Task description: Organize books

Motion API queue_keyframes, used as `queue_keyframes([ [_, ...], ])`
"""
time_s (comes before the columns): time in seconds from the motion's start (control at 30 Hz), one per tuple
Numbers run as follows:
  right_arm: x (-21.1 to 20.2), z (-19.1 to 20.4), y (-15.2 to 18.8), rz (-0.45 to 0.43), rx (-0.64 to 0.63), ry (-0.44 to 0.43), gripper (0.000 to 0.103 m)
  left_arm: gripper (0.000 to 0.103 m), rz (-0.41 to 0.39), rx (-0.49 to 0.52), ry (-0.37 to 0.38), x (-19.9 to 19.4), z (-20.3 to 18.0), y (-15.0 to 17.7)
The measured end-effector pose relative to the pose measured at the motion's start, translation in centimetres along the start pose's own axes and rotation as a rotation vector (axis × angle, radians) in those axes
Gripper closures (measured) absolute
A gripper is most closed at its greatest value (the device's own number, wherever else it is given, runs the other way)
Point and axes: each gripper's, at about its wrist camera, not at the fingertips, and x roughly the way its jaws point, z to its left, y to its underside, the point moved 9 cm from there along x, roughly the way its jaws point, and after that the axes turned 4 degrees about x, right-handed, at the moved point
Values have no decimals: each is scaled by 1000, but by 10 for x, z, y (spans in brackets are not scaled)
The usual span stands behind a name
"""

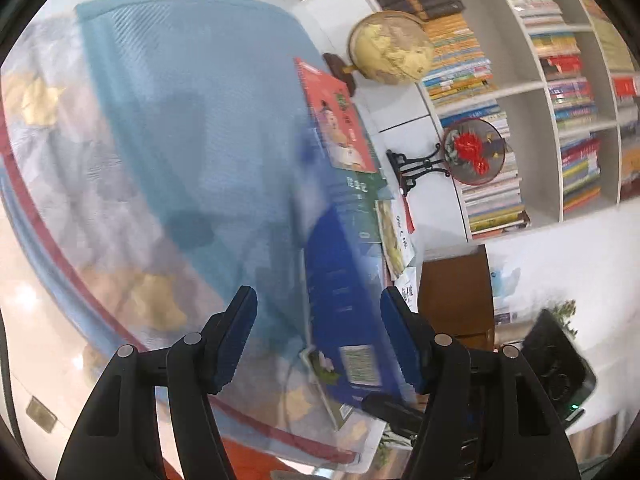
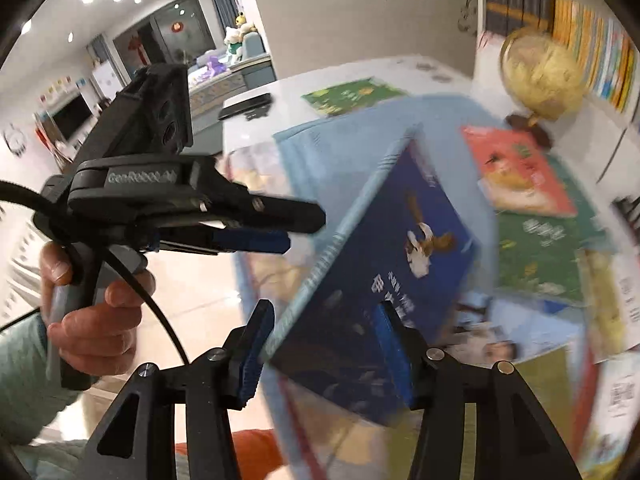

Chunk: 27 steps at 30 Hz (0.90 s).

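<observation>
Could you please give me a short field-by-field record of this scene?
left gripper: open, nothing between its fingers
right gripper: dark blue hardcover book tilted between its fingers; grip unclear
table cover: light blue woven cloth
other books: red picture book and green picture book lying flat on the table
decor: cream globe on a wooden stand
background: white bookshelf, full of books

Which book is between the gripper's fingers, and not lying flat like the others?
The dark blue book with a bird on its cover. It stands tilted up between the right gripper fingers, while the red book and green book lie flat on the table.
</observation>
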Motion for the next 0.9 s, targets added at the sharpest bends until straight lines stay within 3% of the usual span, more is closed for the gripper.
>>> queue_keyframes([
  [0.03,5,1,2,8,21,-20,52,42,19,2,-6,4,9,-1],
  [0.13,15,-10,8,12,128,-58,52,42,92,23,-122,23,39,2],
  [0.2,20,-28,15,18,229,-60,52,42,110,-1,-130,28,52,5],
  [0.3,20,-64,22,0,329,15,52,42,126,6,-146,24,62,13],
  [0.4,23,-110,29,-3,426,144,52,42,200,48,-153,32,62,31],
  [0.53,41,-142,40,66,526,191,52,42,265,69,-121,51,57,57],
  [0.7,55,-117,39,91,516,167,46,41,295,106,-114,58,51,62],
  [0.77,59,-105,37,88,490,181,46,41,258,102,-138,50,57,50],
  [0.9,76,-89,42,110,517,100,46,41,180,32,-139,28,80,28],
])
